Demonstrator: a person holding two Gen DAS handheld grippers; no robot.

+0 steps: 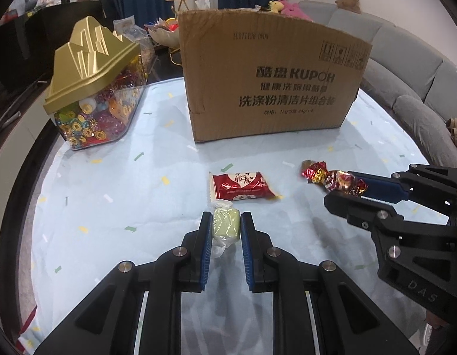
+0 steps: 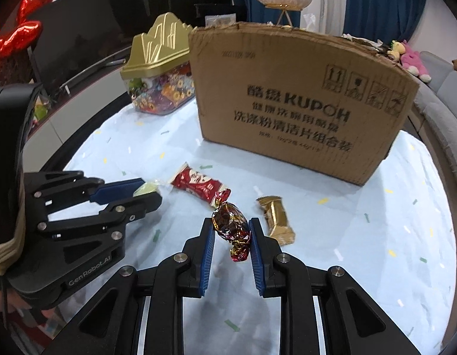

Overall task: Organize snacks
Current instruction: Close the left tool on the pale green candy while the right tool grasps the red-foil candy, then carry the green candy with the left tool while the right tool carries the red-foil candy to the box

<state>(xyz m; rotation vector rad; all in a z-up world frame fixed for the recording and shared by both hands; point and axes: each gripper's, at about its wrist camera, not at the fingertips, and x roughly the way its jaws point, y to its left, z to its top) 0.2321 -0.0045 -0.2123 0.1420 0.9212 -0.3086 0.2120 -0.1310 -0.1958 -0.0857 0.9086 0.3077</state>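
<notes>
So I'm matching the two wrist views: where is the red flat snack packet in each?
Left wrist: red snack packet lies at centre, just beyond the left gripper.
Right wrist: red snack packet lies left of centre, beyond the right gripper.
Shared landmark: cardboard box behind it.

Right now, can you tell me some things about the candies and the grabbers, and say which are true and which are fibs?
1. The left gripper holds a pale green candy. True.
2. The right gripper is empty. False: it is shut on a shiny red-and-gold foil candy.
3. The red snack packet lies on the table, not held by either gripper. True.
4. The candy jar has no lid. False: a gold lid sits on it.
5. The gold wrapped bar lies beside the right gripper, not held. True.
</notes>
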